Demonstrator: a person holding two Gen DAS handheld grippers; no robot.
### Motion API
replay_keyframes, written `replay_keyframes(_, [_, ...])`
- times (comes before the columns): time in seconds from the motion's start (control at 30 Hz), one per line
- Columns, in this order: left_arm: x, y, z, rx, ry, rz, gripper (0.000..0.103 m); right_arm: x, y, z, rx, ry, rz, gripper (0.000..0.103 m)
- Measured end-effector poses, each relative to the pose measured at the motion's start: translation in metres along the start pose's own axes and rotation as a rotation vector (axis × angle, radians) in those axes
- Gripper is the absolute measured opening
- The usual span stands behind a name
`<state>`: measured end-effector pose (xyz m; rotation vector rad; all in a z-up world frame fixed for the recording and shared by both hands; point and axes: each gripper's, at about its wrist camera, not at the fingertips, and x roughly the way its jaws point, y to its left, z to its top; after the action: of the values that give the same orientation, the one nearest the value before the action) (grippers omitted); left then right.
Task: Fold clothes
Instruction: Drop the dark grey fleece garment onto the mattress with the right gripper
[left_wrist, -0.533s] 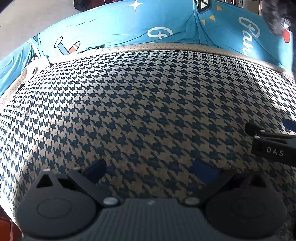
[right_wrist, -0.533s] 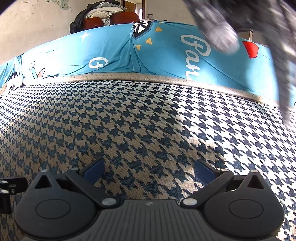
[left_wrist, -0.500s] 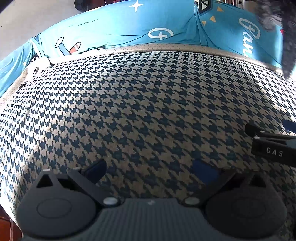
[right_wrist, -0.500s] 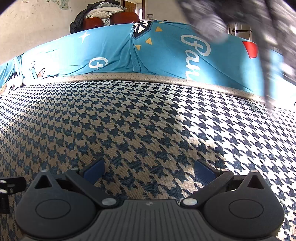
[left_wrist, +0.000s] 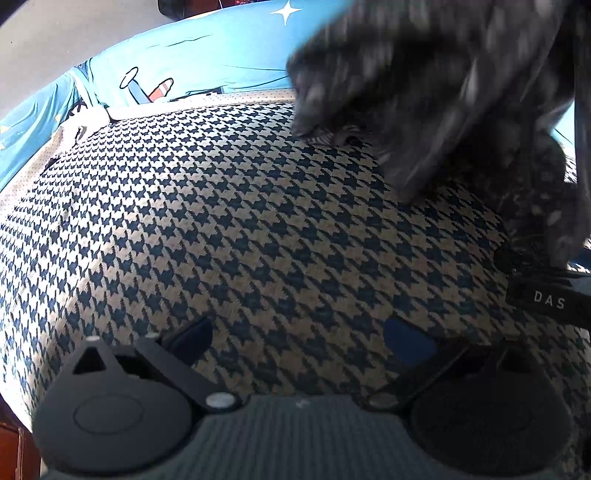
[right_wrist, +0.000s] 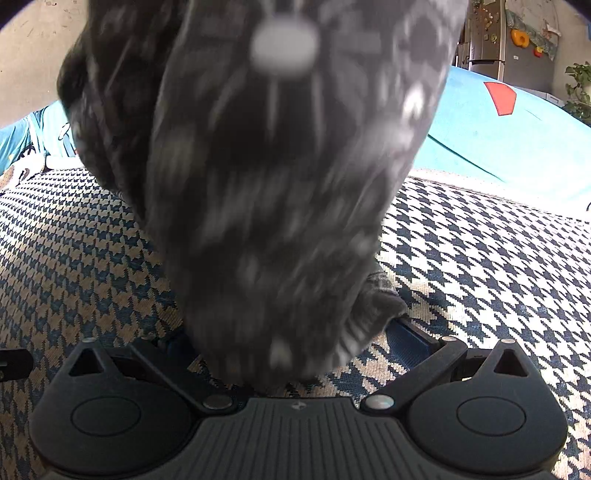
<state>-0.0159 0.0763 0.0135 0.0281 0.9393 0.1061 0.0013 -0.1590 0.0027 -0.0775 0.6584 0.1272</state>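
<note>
Right in front of the right claw (right_wrist: 295, 343) hangs a dark grey garment (right_wrist: 266, 177) with pale marks on it. It is blurry, so I cannot tell what kind of clothing it is. Its low end hangs down between the two blue fingertips (right_wrist: 410, 336) of this claw, which stand wide apart. I cannot tell if the cloth touches them.

Under both claws lies a blue and tan houndstooth cloth (left_wrist: 229, 221). It spreads out flat in front of the left claw (left_wrist: 301, 336), past its blue fingertips (left_wrist: 408, 341). This claw is wide too, and nothing is between its fingers.

From the left claw, the same dark garment (left_wrist: 443, 85) shows up high and to the right. Part of it seems to reach down to the houndstooth cloth. Just below it, at the far right edge, sits a black part with the letters DAS (left_wrist: 548, 299).

Beyond the houndstooth cloth, far from both claws, is a bright blue sheet (left_wrist: 207, 62) with a white star and cartoon drawings. Far off to the right of the right claw stand a grey fridge (right_wrist: 513, 48) and a green plant (right_wrist: 580, 92).
</note>
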Motion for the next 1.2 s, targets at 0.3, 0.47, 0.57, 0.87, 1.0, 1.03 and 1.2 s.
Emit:
replay_keyframes(0.3, [0.011,-0.005,0.0,0.0,0.033,0.012,0.103,-0.001,-0.002,-0.001,0.001,0.0,0.001,0.103])
replay_keyframes(0.47, [0.013,-0.012,0.006,0.004,0.034,0.016,0.103,-0.001,-0.004,-0.002,0.001,0.0,0.0,0.103])
replay_keyframes(0.57, [0.015,-0.009,0.011,0.004,0.03,0.024,0.103,-0.002,-0.004,-0.003,0.001,0.0,0.0,0.103])
replay_keyframes(0.87, [0.018,-0.004,0.021,-0.067,0.027,0.044,0.103,-0.005,-0.006,-0.005,0.001,-0.001,0.0,0.103])
replay_keyframes(1.0, [0.012,-0.023,0.014,-0.042,0.022,0.038,0.103,0.002,-0.002,0.001,0.001,0.0,0.0,0.103])
replay_keyframes(1.03, [0.01,-0.029,0.013,-0.035,0.021,0.036,0.103,0.002,-0.002,0.001,0.001,0.0,0.0,0.103])
replay_keyframes(1.2, [0.002,-0.055,0.004,-0.002,0.017,0.026,0.103,0.001,-0.004,0.001,0.002,0.0,0.001,0.103])
